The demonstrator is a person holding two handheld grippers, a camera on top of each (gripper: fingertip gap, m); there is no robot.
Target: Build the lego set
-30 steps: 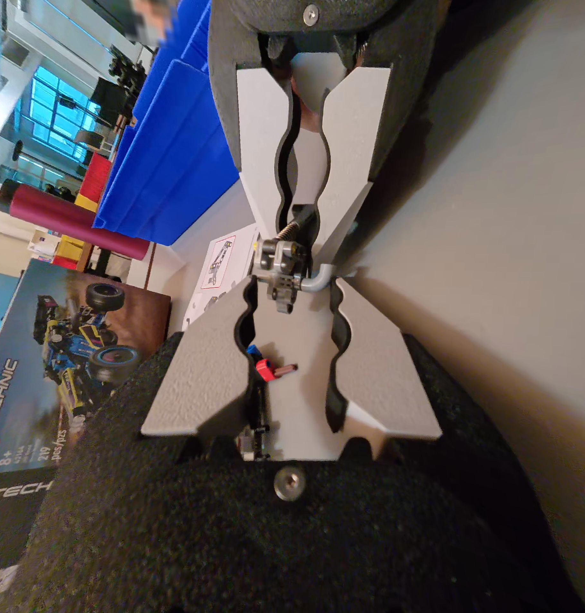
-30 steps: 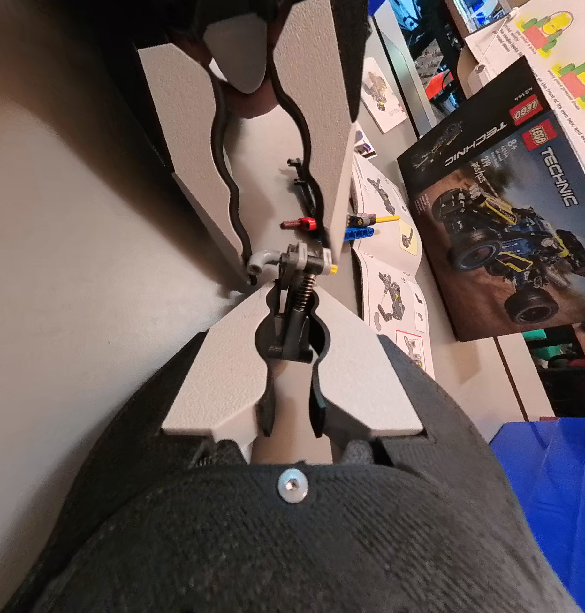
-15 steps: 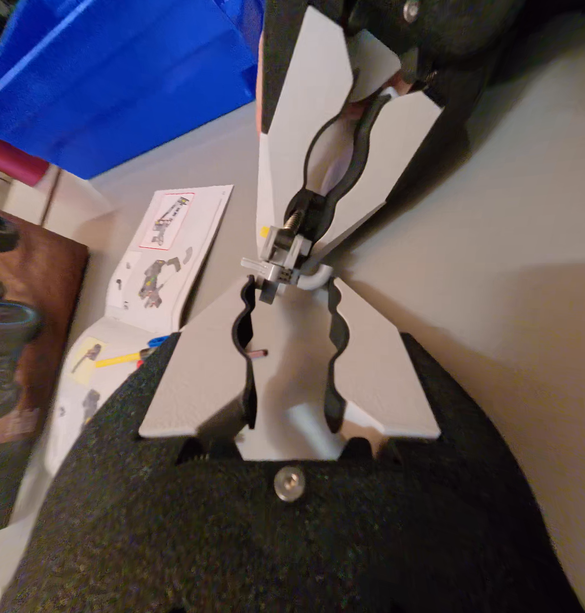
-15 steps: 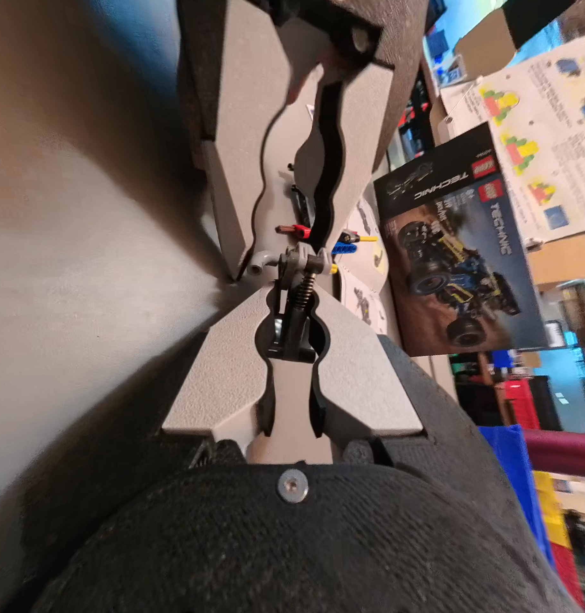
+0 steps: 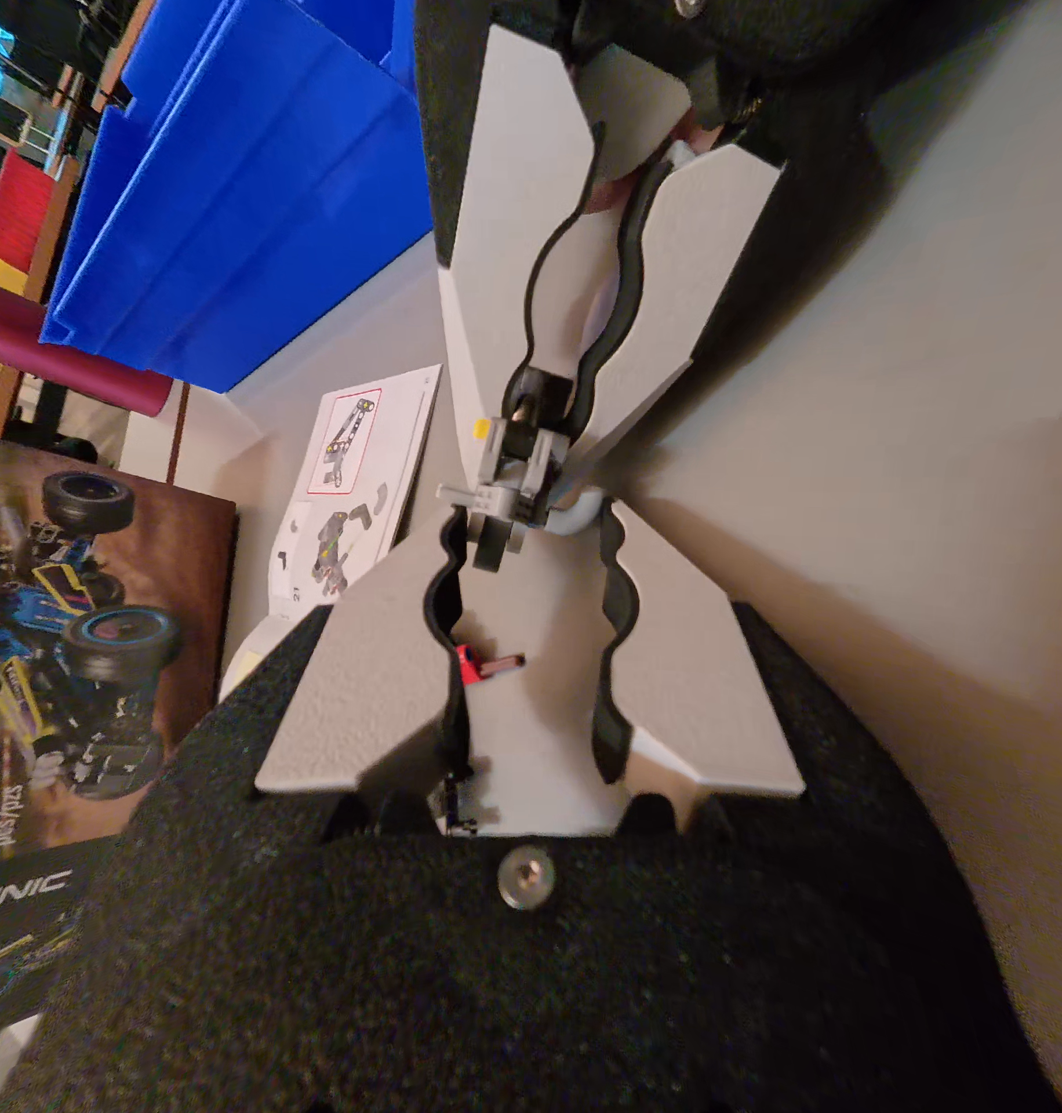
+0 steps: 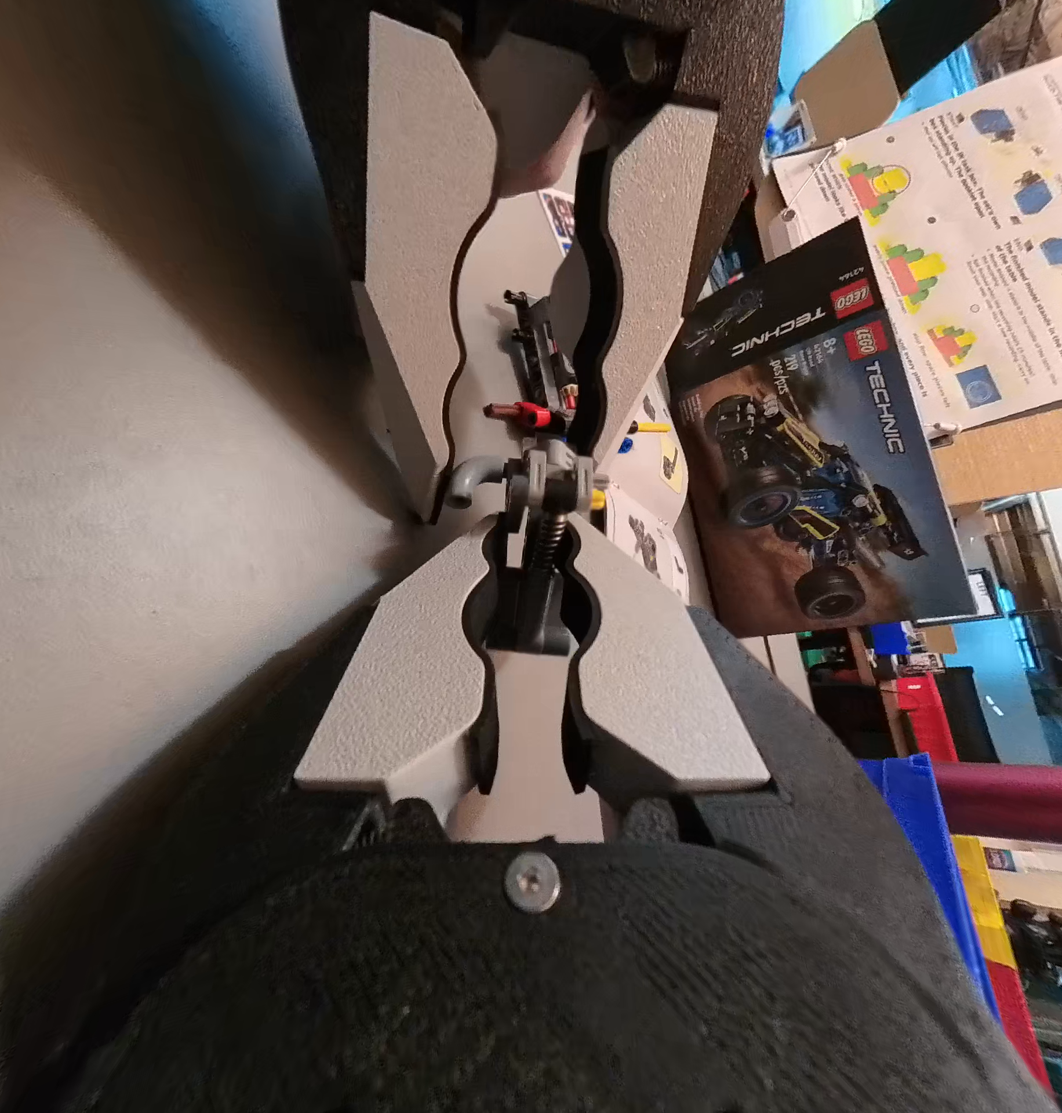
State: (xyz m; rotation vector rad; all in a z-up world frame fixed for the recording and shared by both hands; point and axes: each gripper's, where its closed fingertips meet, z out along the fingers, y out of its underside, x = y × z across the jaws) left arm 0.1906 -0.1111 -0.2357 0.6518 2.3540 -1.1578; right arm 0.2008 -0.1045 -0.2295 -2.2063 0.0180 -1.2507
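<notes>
A small grey connector assembly [image 5: 504, 482] with a bent grey tube [image 5: 574, 518] sits on top of a black spring shock absorber [image 6: 528, 602]. My right gripper [image 6: 534, 530] is shut on the shock absorber's body; in the left wrist view it [image 5: 528, 445] comes in from above. My left gripper [image 5: 528, 515] faces it tip to tip, jaws partway closed across the assembly's head. The tube end rests against one of its fingertips [image 6: 432, 500]. Both hold the part just above the table.
On the table under the left gripper lie a red pin on a dark axle [image 6: 516, 414] and a black beam assembly [image 6: 534, 349]. The open instruction booklet [image 5: 360, 482], set box [image 6: 817, 452], blue bins [image 5: 245, 180] and a maroon roll [image 5: 65, 355] stand beyond. Both grippers' tips are close together, under 4 cm apart.
Both grippers have swung together with the part, so the background has shifted. The right gripper now tilts against the left, and the grey head has turned on the shock absorber. Neither jaw width has changed.
</notes>
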